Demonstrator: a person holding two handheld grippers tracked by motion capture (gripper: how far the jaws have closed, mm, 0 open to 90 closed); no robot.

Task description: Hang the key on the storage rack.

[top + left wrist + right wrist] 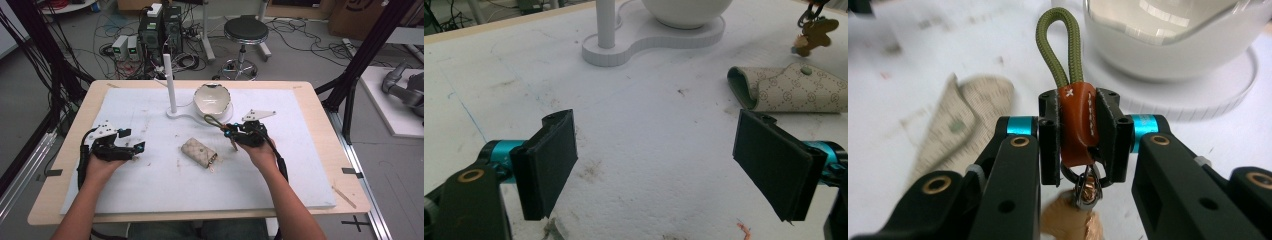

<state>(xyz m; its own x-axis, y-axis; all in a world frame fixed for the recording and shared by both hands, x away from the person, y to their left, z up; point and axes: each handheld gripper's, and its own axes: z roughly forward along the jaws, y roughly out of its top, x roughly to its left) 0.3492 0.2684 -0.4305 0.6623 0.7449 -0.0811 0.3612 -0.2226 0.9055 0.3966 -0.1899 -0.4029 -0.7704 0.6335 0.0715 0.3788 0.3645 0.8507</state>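
Observation:
A keychain with an orange leather tab, an olive cord loop and a metal ring hangs in my right gripper, which is shut on the tab. In the high view this gripper is held right of centre, just in front of the white bowl, with the loop pointing toward the bowl. A beige patterned key pouch lies flat mid-table. My left gripper rests at the left, open, nothing between its pads. The pouch lies beyond its right jaw.
A white stand with an upright post carries the bowl at the back of the white mat. A brown charm dangles below the keychain. A stool and computer gear sit on the floor beyond the table.

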